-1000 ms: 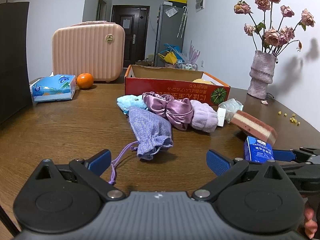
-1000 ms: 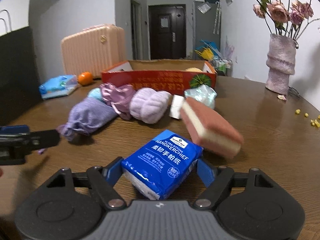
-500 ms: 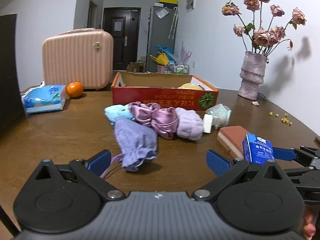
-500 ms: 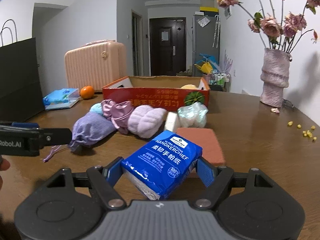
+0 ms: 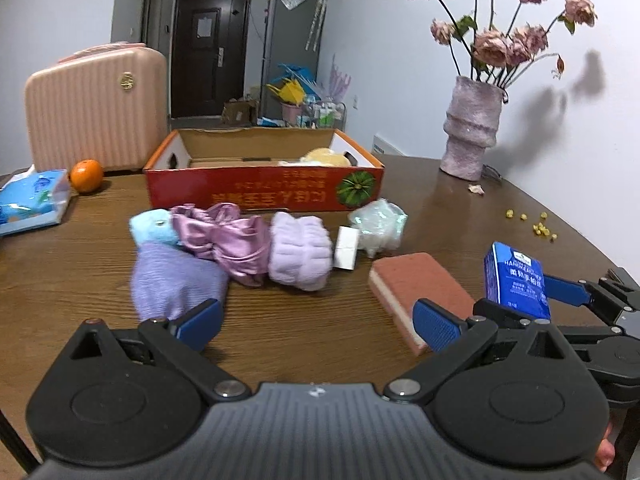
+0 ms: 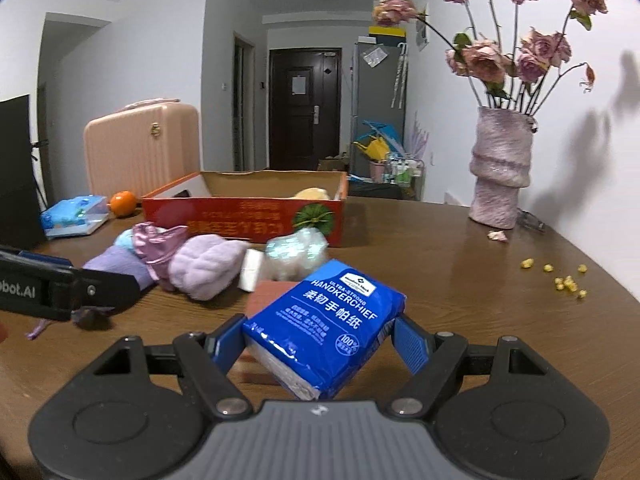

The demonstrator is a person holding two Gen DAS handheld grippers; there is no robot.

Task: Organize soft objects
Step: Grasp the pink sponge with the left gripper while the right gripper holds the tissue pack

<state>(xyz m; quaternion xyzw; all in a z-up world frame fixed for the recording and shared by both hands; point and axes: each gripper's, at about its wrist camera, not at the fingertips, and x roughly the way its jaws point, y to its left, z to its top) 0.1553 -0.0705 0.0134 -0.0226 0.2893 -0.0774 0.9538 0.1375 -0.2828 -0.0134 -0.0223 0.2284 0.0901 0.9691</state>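
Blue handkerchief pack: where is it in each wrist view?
Left wrist: blue handkerchief pack at far right, upright, clamped in the right tongs.
Right wrist: bottom centre, tilted, filling the tongs.
Shared landmark: red cardboard box behind the soft pile.

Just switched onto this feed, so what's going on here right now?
The right tool is shut on a blue handkerchief pack, held above the table. The left tool is open and empty. A purple pouch, satin scrunchie, lilac plush and sponge lie before the red box, which holds one yellowish item.
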